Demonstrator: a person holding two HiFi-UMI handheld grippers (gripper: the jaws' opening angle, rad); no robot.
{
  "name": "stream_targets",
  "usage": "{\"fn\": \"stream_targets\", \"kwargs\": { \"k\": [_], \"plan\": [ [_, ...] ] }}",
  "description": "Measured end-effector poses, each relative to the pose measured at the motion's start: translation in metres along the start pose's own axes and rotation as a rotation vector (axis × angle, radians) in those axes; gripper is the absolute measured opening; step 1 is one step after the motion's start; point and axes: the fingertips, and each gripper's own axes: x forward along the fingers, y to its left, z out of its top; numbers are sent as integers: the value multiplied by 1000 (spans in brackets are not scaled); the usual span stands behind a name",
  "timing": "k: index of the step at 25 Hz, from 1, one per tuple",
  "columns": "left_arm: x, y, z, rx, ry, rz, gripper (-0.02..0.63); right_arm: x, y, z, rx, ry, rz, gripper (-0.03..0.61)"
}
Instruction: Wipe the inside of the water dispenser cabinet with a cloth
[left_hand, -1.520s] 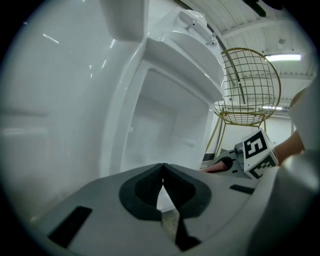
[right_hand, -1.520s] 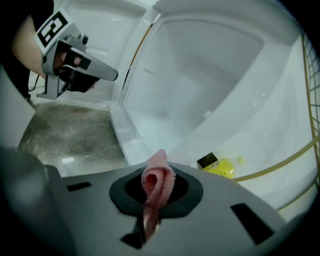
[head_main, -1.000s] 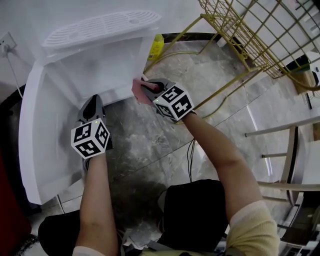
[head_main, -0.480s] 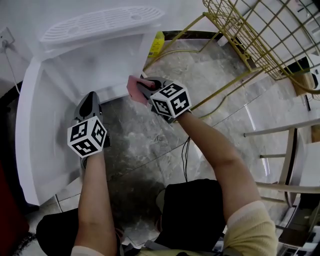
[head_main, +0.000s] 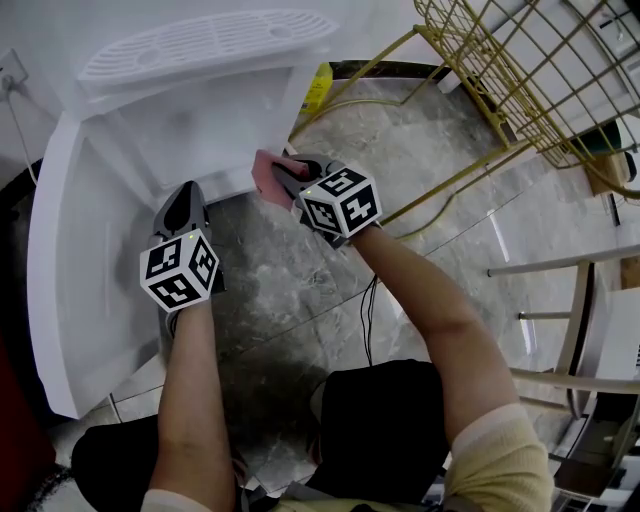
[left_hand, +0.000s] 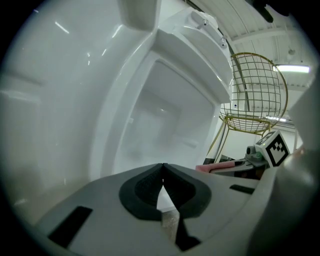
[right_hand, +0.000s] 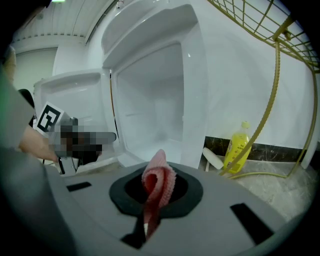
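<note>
Right claw (head_main: 287, 172) is pinching the pink cloth (head_main: 267, 176), and a folded edge stands up past the tips. Left claw (head_main: 184, 203) has its jaws pressed together on nothing. In the head view the water dispenser cabinet (head_main: 200, 140) is open toward 11 o'clock and its white door (head_main: 55, 260) is swung out to 9 o'clock. The cloth sits just at the cabinet's lower front edge, a little to 12 o'clock of the centre and not yet deep inside. I judge that the step in hand is to carry the cloth in and begin the wiping. To do it well, the right claw should enter low and press the fold flat on the inner floor. It should then pull overlapping strokes into the corners, with the hard jaws kept off the plastic. The right gripper view shows the hollow interior and its back wall, which the head view mostly hides from above. It also shows a whole yellow bottle (right_hand: 236, 145) at 3 o'clock. The left gripper view shows the door's inner face close at 9 o'clock and the cloth from the side at 4 o'clock.
</note>
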Motion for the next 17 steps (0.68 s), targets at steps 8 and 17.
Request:
{"fn": "stream_targets", "kwargs": {
  "k": [8,17],
  "plan": [
    [4,4,-8,-2,23,12,0,5,-1,-4,9,4,4,26],
    [8,14,-15,-4,42,51,0,13,-6,-8,15,10,-5,26]
  ]
}}
